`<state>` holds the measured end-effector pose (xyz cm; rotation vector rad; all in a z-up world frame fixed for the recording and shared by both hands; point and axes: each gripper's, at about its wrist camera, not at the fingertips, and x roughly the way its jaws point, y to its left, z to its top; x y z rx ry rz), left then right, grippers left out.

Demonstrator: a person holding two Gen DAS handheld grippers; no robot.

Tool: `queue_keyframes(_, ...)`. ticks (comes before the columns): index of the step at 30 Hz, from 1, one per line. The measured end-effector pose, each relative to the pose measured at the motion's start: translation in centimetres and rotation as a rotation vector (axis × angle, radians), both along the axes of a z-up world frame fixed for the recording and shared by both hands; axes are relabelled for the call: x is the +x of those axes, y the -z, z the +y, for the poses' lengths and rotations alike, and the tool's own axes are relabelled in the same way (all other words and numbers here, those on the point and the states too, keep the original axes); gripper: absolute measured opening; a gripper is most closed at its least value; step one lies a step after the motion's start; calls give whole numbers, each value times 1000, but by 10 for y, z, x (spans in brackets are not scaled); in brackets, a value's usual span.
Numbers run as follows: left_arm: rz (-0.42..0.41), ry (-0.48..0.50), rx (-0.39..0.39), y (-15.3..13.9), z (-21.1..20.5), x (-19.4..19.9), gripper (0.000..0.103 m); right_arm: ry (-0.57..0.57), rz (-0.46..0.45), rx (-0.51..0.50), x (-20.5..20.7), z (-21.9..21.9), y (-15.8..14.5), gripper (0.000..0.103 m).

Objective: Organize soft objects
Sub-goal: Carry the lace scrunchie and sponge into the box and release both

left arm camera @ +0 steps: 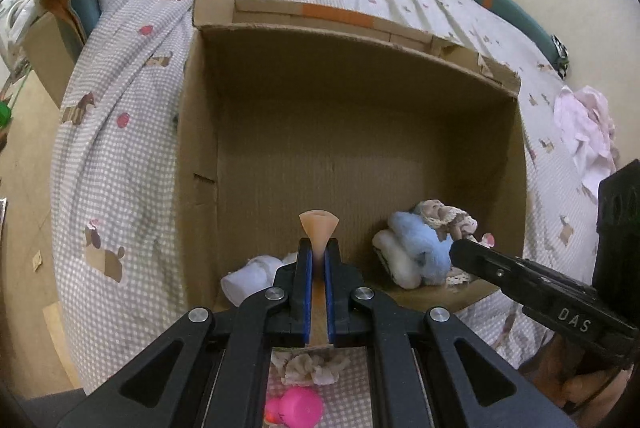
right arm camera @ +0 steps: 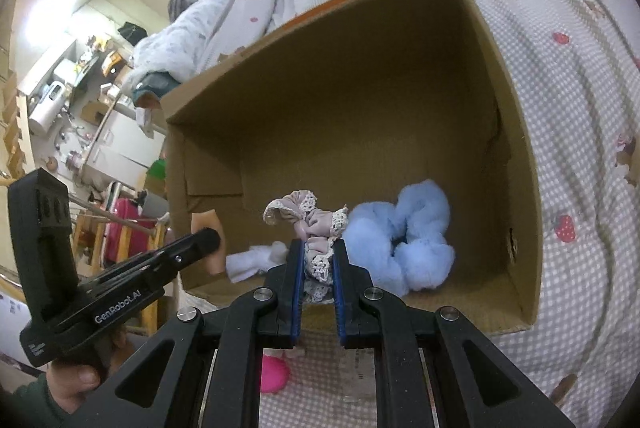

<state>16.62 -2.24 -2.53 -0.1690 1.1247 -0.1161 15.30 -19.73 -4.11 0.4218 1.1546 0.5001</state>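
An open cardboard box (left arm camera: 360, 99) lies on the bed. My left gripper (left arm camera: 319, 252) is shut on a thin peach soft piece (left arm camera: 319, 226) and holds it over the box's near edge; it also shows in the right wrist view (right arm camera: 206, 224). My right gripper (right arm camera: 317, 248) is shut on a mauve lace-trimmed scrunchie (right arm camera: 308, 218) just inside the box. A fluffy light blue scrunchie (right arm camera: 412, 240) lies in the box beside it, also seen in the left wrist view (left arm camera: 420, 244). A white soft roll (left arm camera: 250, 278) lies at the box's near left corner.
The box rests on a checked bedspread (left arm camera: 120, 147) with dog and strawberry prints. A pink round toy (left arm camera: 298, 408) and a beige frilly piece (left arm camera: 308, 368) lie on the bed under my left gripper. A pale pink cloth (left arm camera: 584, 131) lies at the right.
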Motion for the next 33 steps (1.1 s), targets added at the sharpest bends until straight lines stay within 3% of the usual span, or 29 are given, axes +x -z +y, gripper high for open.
queue_keyframes(9,1,32,35,6,-6,3,6,-49,-6,-46,2,19,7,15)
queue_keyframes(22,-37,8,40,-4,0,4,6,-14,-11,-59,6,15,11,15)
queue_keyframes(25,-46,28,20,-8,-3,3,19,1,-25,-30,3,11,10,16)
queue_keyframes(29,-78,53,40,-15,-11,1,25,23,-55,-23,4,8,3,24)
queue_keyframes(30,-85,58,47,-16,-12,1,29,32,-57,-19,4,7,2,28)
queue_keyframes(32,-98,56,60,-18,-13,0,49,55,-59,-9,5,2,1,36)
queue_keyframes(33,-109,49,64,-20,-12,0,53,66,-61,-6,5,0,0,50)
